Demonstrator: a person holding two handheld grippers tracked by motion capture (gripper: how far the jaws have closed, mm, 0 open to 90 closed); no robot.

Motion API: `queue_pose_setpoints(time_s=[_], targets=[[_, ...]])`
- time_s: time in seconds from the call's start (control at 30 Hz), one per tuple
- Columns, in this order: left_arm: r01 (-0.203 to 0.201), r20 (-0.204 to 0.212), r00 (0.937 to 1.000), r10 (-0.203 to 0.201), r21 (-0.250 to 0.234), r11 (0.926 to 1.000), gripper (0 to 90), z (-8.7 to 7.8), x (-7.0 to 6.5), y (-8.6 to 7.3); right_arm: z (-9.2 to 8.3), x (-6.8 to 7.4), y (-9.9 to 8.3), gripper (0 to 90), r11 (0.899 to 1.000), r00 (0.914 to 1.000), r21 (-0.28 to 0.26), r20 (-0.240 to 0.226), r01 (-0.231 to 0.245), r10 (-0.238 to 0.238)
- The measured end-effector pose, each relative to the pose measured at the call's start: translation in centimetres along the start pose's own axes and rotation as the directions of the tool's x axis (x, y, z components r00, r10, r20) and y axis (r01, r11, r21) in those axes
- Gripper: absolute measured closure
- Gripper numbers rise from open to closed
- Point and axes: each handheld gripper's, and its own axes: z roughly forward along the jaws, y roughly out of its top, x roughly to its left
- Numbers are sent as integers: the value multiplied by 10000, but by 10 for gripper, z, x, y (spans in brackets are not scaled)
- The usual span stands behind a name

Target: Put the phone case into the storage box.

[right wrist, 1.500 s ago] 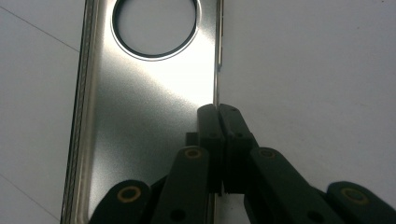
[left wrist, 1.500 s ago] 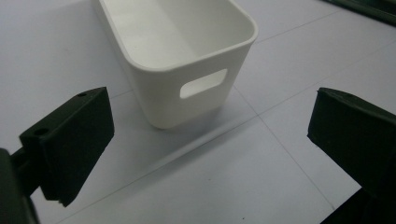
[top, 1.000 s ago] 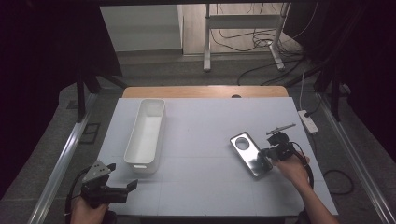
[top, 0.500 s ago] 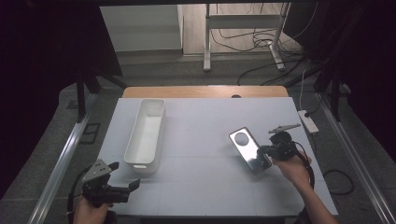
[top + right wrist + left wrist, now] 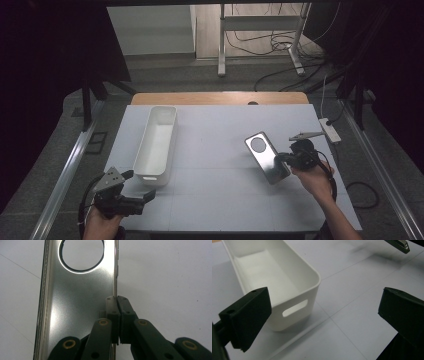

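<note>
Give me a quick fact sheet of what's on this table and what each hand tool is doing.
Surface: white table
Held item: silvery phone case with a round hole, lifted and tilted
Right gripper: fingers shut on the case's edge
Left gripper: fingers wide open, nothing between them, near the bin's end
Container: long white bin, empty, with a slot handle

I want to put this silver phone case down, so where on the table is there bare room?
Widest free patch: the white tabletop between the white bin and the phone case pinched in the right gripper. Near edge is also bare. Tight spot: the left gripper by the bin's near end.
</note>
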Motion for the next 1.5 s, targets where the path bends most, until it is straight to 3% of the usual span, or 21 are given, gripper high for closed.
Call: queue_pose_setpoints(time_s=[0.27,0.37,0.9,1.17,1.5], targets=[[-224,96,9997,223,74,9997,0,9,-3,8,-6,4,4,888,9995,9999,-308,-86,77,-80],[-165,402,9991,166,-23,9999,0,13,-4,12,-8,5,5,888,9990,9999,-440,-136,69,-75],[-404,1126,9928,420,-170,9990,0,40,-12,36,-12,16,13,889,9963,9992,-829,-317,220,-247],[-397,1536,9872,419,-171,9991,0,56,-15,48,-13,24,17,888,9940,9984,-1044,-437,320,-367],[-101,1949,9808,109,-51,9999,0,76,-16,62,-13,34,21,888,9911,9970,-1235,-530,487,-556]])
